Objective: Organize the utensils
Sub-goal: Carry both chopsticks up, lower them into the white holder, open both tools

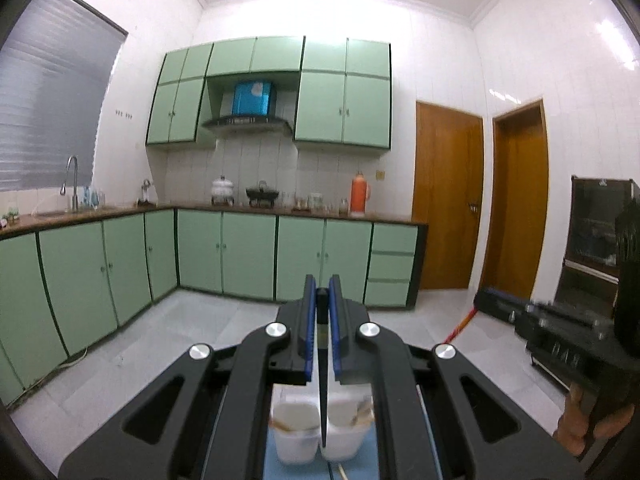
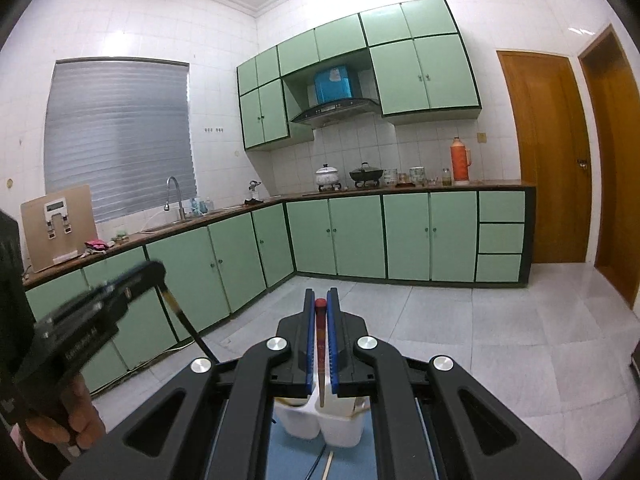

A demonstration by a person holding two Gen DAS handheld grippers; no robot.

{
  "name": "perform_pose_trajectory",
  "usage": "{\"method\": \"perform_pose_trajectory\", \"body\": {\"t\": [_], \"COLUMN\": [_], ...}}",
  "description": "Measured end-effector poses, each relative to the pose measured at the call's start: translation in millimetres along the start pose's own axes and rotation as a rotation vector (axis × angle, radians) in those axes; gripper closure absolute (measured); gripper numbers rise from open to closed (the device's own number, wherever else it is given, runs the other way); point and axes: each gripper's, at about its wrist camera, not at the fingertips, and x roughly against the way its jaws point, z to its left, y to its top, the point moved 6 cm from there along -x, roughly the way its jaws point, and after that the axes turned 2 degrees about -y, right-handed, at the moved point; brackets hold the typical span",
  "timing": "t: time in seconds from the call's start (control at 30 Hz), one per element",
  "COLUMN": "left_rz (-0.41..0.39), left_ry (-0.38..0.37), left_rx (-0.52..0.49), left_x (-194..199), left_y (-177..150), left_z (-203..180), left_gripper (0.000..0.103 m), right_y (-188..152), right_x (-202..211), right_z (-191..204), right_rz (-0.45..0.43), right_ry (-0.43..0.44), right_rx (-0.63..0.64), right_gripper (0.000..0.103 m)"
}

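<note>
Left gripper (image 1: 322, 300): jaws closed on a black chopstick (image 1: 322, 400), which runs back between the blue pads and hangs point-down toward the camera. Right gripper (image 2: 320, 300): jaws closed on a red-tipped chopstick (image 2: 320, 356), held the same way. Directly below each pair of tongs stands a white two-compartment utensil holder (image 1: 300, 440), set on a blue mat (image 1: 272, 460); both chopstick tips hang over its central divider, and whether they touch it cannot be told. In the left view the right gripper appears blurred to the right, a hand (image 1: 580, 428) beneath it. In the right view the left gripper appears blurred to the left, its black chopstick slanting down. Beyond the tongs lies pale tiled floor (image 2: 500, 340), then green base cabinets (image 2: 360, 236) under a brown counter (image 2: 460, 185) bearing a white pot (image 2: 327, 175), a black wok (image 2: 366, 174) and an orange thermos (image 2: 460, 162).
</note>
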Motion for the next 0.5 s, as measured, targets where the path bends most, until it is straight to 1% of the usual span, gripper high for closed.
{"method": "perform_pose_trajectory", "body": {"t": [0.1,0.23,0.37,0.43,0.5], "left_rz": [-0.024,-0.002,0.075,0.113,0.168], "left_ry": [0.015,0.034,0.044,0.042,0.041], "left_rx": [-0.002,0.003,0.020,0.027,0.023], "left_x": [-20.0,-51.2,-85.8,-96.9,-108.9], "left_y": [5.0,-12.1,-44.1,-58.6,-75.8], "left_z": [1.1,3.5,11.3,17.2,19.5], "left_gripper": [0.098,0.097,0.097,0.097,0.096], "right_y": [0.3,-12.8,-37.1,-48.4,-59.6], "right_x": [-19.7,-46.9,-73.6,-82.4,-91.4], "right_z": [1.4,0.5,0.4,-0.2,-0.6], "right_rz": [0.018,0.064,0.117,0.144,0.178], "right_ry": [-0.018,-0.029,-0.041,-0.039,-0.028], "right_rx": [0.019,0.024,0.037,0.033,0.031], "right_gripper": [0.097,0.097,0.097,0.097,0.097]}}
